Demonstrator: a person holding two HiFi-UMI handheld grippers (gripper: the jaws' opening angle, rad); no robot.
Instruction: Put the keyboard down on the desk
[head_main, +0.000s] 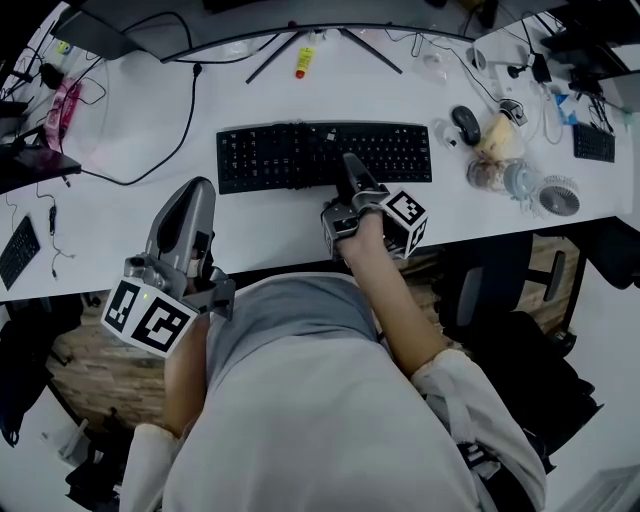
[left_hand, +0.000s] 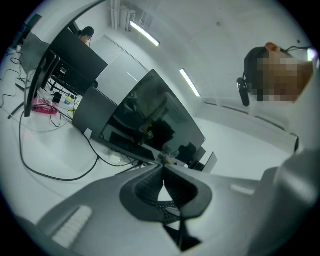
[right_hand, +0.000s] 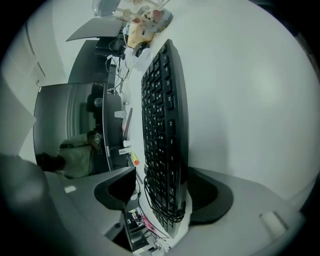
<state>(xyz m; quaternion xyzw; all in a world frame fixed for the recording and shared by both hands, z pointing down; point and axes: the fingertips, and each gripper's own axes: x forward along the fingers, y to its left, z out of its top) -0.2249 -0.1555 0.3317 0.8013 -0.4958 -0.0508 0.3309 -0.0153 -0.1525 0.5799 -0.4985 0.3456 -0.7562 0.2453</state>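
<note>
Black keyboard (head_main: 300, 155) lies flat on the white desk (head_main: 130, 230), its long side facing the person. The right tongs (head_main: 352, 172) straddle the middle of its near edge, spread, with one pad clear of the keys. The left tongs (head_main: 190, 205) hover by the desk's near edge, left of the keyboard, clenched on nothing.

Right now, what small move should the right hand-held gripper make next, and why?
Probably draw the right hand-held gripper back, clear of the keyboard. The keyboard already seems to lie flat on the desk. The jaws straddle its near edge with a gap on the key side, so nothing seems gripped.
</note>
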